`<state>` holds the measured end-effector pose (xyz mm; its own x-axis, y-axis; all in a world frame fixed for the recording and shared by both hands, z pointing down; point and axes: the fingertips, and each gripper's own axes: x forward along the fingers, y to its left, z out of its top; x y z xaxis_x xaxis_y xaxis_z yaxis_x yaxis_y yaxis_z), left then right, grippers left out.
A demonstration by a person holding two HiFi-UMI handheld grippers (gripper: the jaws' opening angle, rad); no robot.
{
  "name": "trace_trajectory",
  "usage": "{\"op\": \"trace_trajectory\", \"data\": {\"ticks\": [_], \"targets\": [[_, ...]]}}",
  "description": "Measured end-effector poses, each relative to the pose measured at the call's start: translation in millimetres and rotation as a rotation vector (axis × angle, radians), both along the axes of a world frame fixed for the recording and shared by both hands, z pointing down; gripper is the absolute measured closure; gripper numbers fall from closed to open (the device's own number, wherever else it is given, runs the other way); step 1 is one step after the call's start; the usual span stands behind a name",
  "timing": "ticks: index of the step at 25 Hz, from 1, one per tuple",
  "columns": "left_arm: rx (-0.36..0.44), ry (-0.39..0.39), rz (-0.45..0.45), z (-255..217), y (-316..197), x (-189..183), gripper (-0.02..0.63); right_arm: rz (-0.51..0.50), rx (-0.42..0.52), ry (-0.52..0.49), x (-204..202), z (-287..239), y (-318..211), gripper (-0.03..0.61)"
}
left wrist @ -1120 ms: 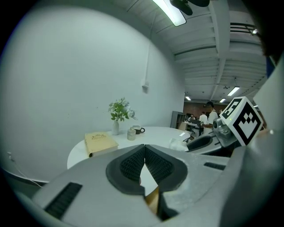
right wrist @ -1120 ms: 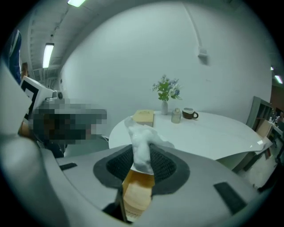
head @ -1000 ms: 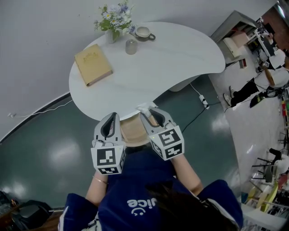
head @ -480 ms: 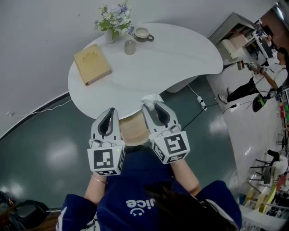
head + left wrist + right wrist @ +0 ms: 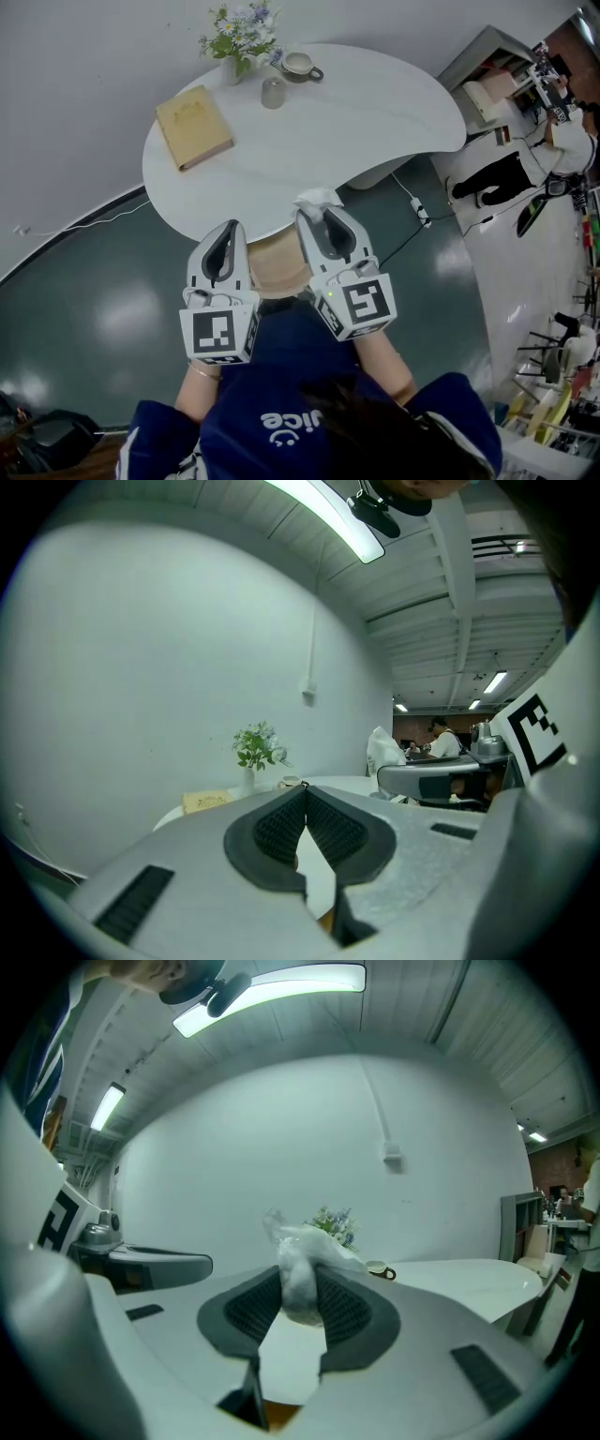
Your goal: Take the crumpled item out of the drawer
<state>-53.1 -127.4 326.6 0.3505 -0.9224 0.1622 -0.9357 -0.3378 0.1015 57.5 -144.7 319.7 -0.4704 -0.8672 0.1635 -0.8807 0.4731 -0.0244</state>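
Lower centre: dark blue top [image 5: 281,375], white print, only "ice" legible. Left gripper [image 5: 233,228], jaws together and empty; open wooden drawer [image 5: 272,267]; right gripper [image 5: 317,214] clamped on the crumpled item [image 5: 315,198], outside the drawer at the table [image 5: 394,103] edge. Tabletop, upper left onward: tan book [image 5: 193,127], flower vase [image 5: 234,42], glass [image 5: 272,92], cup [image 5: 299,65].
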Motion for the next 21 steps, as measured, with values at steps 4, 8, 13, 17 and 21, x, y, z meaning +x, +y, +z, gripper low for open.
{"op": "trace_trajectory", "data": {"ticks": [4, 8, 13, 17, 21], "targets": [[0.008, 0.0, 0.007, 1.0, 0.0, 1.4, 0.609, 0.001, -0.002, 0.003, 0.3, 2.2, 0.0, 0.457], [-0.003, -0.01, 0.005, 1.2, -0.1, 1.0, 0.609, -0.005, 0.001, 0.012, -1.1, 3.2, 0.6, 0.457], [-0.005, -0.005, 0.011, 3.6, -2.3, 0.8, 0.609, -0.013, 0.001, 0.023, -4.6, 4.5, -0.7, 0.457], [-0.011, -0.005, 0.014, 5.8, -6.1, 1.1, 0.609, -0.017, 0.002, 0.025, -6.2, 6.0, -3.5, 0.457], [-0.006, -0.009, 0.026, 6.7, -7.2, 4.8, 0.609, -0.021, 0.002, 0.025, -4.5, 6.4, -4.7, 0.457]]}}
